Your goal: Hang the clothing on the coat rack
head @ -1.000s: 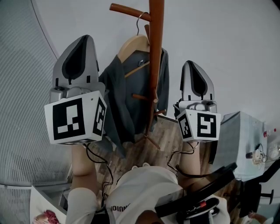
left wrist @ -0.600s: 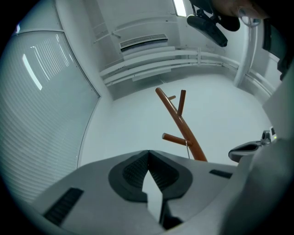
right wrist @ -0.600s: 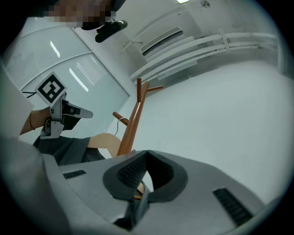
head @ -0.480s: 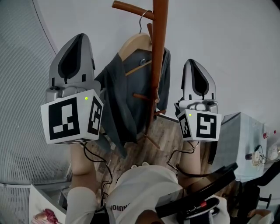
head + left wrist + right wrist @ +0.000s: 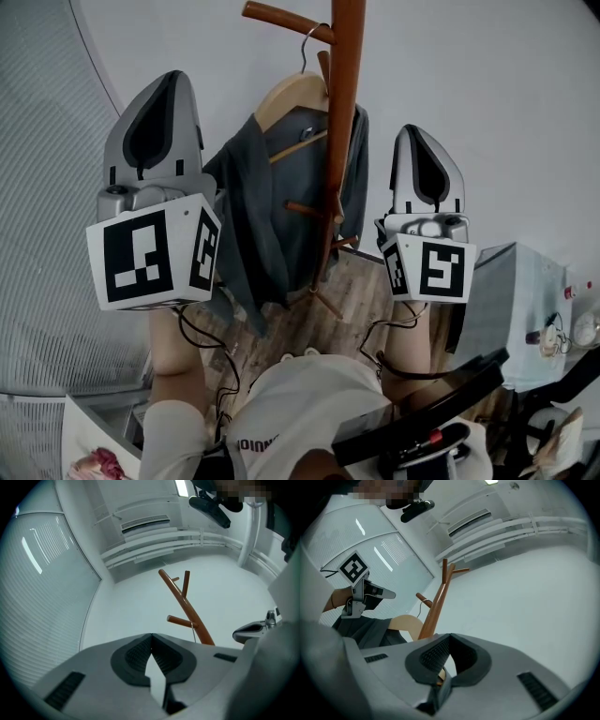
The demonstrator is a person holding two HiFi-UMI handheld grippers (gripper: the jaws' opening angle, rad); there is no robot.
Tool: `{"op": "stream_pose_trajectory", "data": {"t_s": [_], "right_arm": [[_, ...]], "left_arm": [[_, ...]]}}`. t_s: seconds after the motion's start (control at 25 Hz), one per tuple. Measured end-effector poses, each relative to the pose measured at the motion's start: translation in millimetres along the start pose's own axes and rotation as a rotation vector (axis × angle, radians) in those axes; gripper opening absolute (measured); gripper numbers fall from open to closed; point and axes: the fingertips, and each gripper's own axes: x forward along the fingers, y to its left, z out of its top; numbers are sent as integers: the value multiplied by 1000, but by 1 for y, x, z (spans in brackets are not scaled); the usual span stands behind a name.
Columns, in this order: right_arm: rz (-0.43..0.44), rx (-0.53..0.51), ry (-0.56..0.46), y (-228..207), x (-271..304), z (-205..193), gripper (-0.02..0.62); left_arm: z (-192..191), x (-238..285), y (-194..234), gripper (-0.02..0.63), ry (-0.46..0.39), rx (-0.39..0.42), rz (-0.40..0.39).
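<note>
A brown wooden coat rack (image 5: 339,122) stands before a white wall. A pale wooden hanger (image 5: 292,97) has its wire hook (image 5: 307,45) over the rack's upper peg (image 5: 281,19), and a dark grey garment (image 5: 267,216) hangs from it. My left gripper (image 5: 176,79) is shut and empty, raised just left of the garment and apart from it. On the pole's right side my right gripper (image 5: 412,131) is also shut and empty. The left gripper view shows the shut left gripper (image 5: 151,634) below the rack (image 5: 187,611). In the right gripper view the right gripper (image 5: 450,635) sits below the rack (image 5: 436,606), hanger (image 5: 410,623) and garment (image 5: 365,630).
A frosted glass wall (image 5: 47,234) curves along the left. A pale box-like unit (image 5: 525,300) with small items stands at the right. The rack's feet rest on wood flooring (image 5: 352,286). The person's own body fills the bottom of the head view.
My left gripper has drifted slightly left, away from the garment. The right gripper and the hung garment have stayed put.
</note>
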Motion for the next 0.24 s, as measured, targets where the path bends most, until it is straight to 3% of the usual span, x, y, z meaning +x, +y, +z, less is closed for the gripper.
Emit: {"op": "stream_pose_trajectory", "data": {"t_s": [0.24], "right_arm": [[0,5,-2,1,-4,6,19]], "left_arm": [[9,-6,0,14,-5,21,8]]}}
